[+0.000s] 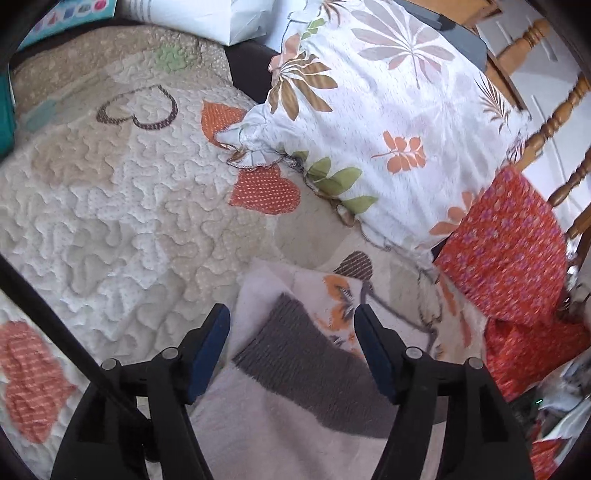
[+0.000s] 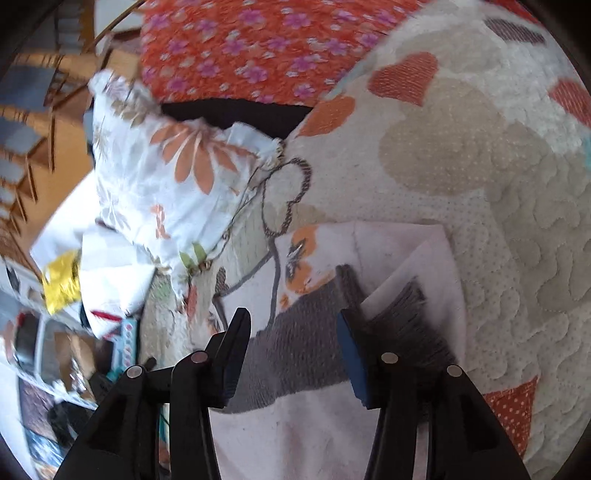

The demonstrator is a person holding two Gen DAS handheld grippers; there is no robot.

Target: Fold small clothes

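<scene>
Small garment (image 1: 295, 369): pale pink knit with a grey ribbed band and an orange print, lying on the quilted bedspread (image 1: 122, 206), directly under both tools. I'm reading it as partly folded; in the right wrist view (image 2: 406, 258) one pink layer is lying over another near the top right corner.

Left gripper (image 1: 291, 350): I'm seeing the fingers spread wide, hanging over the grey band, gripping nothing.
Right gripper (image 2: 295, 354): spread too, grey band between the fingers; the blue pad (image 2: 352, 362) is sitting just beside the ribbed edge, can't tell if it's touching.

Containers: only a white bag (image 1: 240, 18) at the far edge in the left view, contents not visible.

Edges and room: the quilt is running open to the left of the garment in the left view. A floral pillow (image 1: 388, 122) is lying near the garment's far side, and a red floral cloth (image 1: 509, 251) is crowding its right. A dark gap (image 2: 236, 114) is showing between pillow and red cloth in the right view.

View differences: the left view is giving me a wooden chair back (image 1: 554, 122) behind the pillow. The right view alone is showing floor clutter past the bed edge, including a gold foil packet (image 2: 61, 280), and the quilt (image 2: 498, 221) stretching open beyond the garment's right side.
</scene>
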